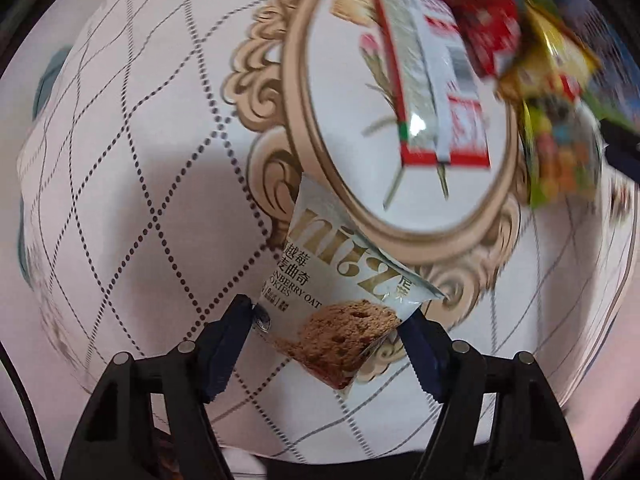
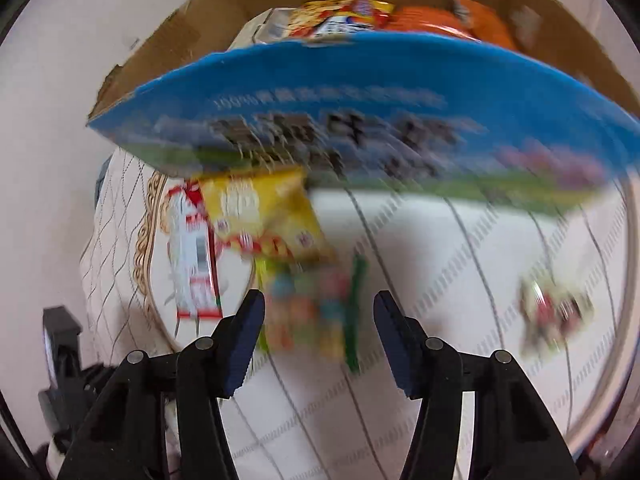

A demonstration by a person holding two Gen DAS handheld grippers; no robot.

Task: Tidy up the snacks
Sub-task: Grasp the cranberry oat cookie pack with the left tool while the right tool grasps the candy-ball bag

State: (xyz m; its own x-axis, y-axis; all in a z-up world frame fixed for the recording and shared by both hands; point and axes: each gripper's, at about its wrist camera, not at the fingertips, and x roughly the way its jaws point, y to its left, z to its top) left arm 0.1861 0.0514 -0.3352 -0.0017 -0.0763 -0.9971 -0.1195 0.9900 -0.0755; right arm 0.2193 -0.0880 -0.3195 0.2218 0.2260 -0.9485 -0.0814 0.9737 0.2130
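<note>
Several snacks remain on the patterned tablecloth: from the left wrist, the left gripper pinches a cranberry oat cookie packet, with a red-and-white packet lying beyond. From the right wrist, the right gripper gapes empty above a blurred colourful candy bag; the cardboard box already holds some packets, so sorting looks partway done.

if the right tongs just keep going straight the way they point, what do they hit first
Most likely the blurred multicoloured snack packet lying on the tablecloth right between the open right tongs. The blue-sided box sits farther on; depth is unclear.
</note>
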